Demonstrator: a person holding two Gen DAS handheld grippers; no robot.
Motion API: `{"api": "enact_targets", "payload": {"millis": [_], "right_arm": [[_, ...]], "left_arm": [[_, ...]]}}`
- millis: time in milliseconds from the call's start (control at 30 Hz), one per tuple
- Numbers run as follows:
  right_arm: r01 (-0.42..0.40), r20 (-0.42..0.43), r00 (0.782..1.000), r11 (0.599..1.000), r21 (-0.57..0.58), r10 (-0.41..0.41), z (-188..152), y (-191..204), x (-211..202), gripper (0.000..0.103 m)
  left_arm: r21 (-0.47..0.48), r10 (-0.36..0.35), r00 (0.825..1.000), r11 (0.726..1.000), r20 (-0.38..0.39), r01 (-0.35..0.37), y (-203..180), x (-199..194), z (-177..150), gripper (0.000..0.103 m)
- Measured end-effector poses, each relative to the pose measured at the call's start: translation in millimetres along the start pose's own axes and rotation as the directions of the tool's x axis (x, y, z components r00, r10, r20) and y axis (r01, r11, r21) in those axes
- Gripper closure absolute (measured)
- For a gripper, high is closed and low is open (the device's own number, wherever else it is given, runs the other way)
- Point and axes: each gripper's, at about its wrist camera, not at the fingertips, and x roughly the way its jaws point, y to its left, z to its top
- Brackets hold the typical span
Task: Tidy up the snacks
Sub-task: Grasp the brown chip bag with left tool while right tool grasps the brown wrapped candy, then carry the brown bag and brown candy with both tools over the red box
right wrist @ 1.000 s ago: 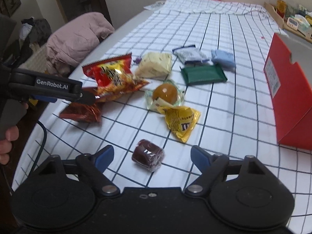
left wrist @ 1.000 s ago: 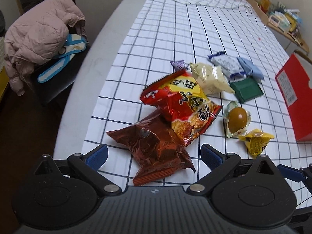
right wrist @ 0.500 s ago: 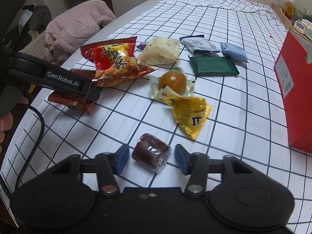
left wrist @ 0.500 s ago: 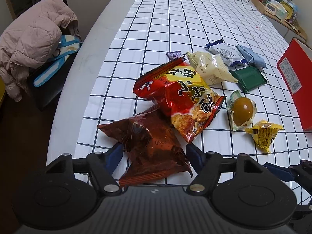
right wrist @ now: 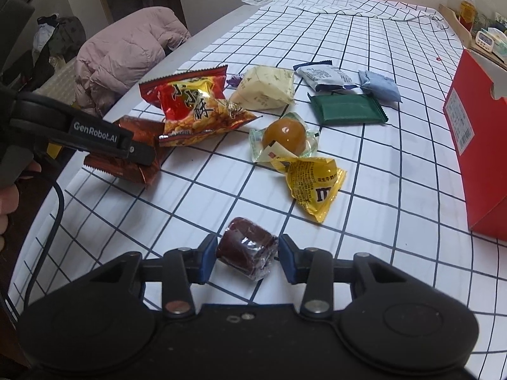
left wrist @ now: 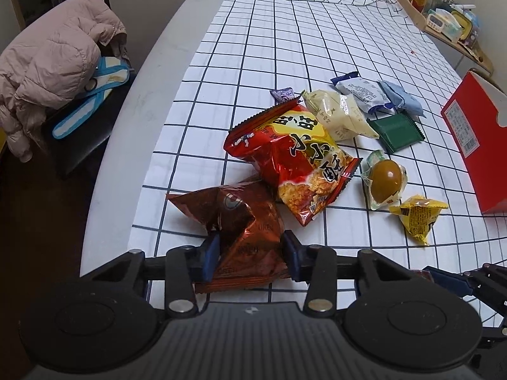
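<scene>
**Both grippers clamping onto snacks at the same time**

So the left gripper [left wrist: 250, 255] is squeezing the near end of a crinkly brown foil snack bag [left wrist: 234, 224], blue pads pressing in on both sides, and the bag is buckling a bit between them. That bag is lying on the white tablecloth with dark grid lines [left wrist: 285, 63], close to the table's left edge, with its far end tucked under a red and yellow chip bag [left wrist: 294, 164].

The right gripper [right wrist: 245, 255] is closing around a small dark maroon roll in clear wrap [right wrist: 245, 247]. Both pads are sitting right against its ends, so I'm calling it gripped, and it's sitting on the cloth at the near edge of the pile.

Just beyond it a yellow crumpled candy packet [right wrist: 312, 183] is lying next to a brown egg in a clear pouch [right wrist: 285, 136]. Farther back there's a cream packet [right wrist: 264, 90], a flat green packet [right wrist: 347, 109], a white packet with blue ends [right wrist: 326, 77] and a pale blue one [right wrist: 378, 88]. A red cardboard box [right wrist: 475, 145] is standing open at the right edge. A pink puffy jacket [left wrist: 47, 66] is draped over a chair off to the left.
</scene>
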Motion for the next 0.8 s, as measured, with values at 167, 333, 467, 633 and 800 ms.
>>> {"api": "enact_targets", "payload": {"millis": [167,333,467,633,800], "right_arm": [[-0.014,0.015,1.0,1.0,0.025,0.014,2.1,-0.4,-11.8,0.063],[-0.032,0.031,0.999,0.998,0.047,0.03,3.2,-1.3,-27.6,0.063],[-0.045,0.047,0.998,0.998,0.055,0.042,6.2,-3.1,-41.6,0.063],[-0.062,0.074,0.996,0.996,0.071,0.057,11.0,-8.2,-62.5,0.063],[-0.064,0.108,0.993,0.994,0.086,0.055,16.2,-18.0,-86.2,0.063]], "left_arm": [[-0.005,-0.009,1.0,1.0,0.005,0.009,1.7,-9.0,-4.7,0.063],[-0.019,-0.032,0.999,0.999,0.011,0.032,3.4,-27.4,-9.6,0.063],[-0.026,-0.043,0.999,0.999,0.024,0.044,1.3,-44.9,-9.4,0.063],[-0.022,-0.072,0.996,0.997,0.048,0.073,-7.0,-67.0,-5.9,0.063],[0.001,-0.108,0.991,0.994,0.081,0.108,-24.9,-88.1,0.5,0.063]]}}
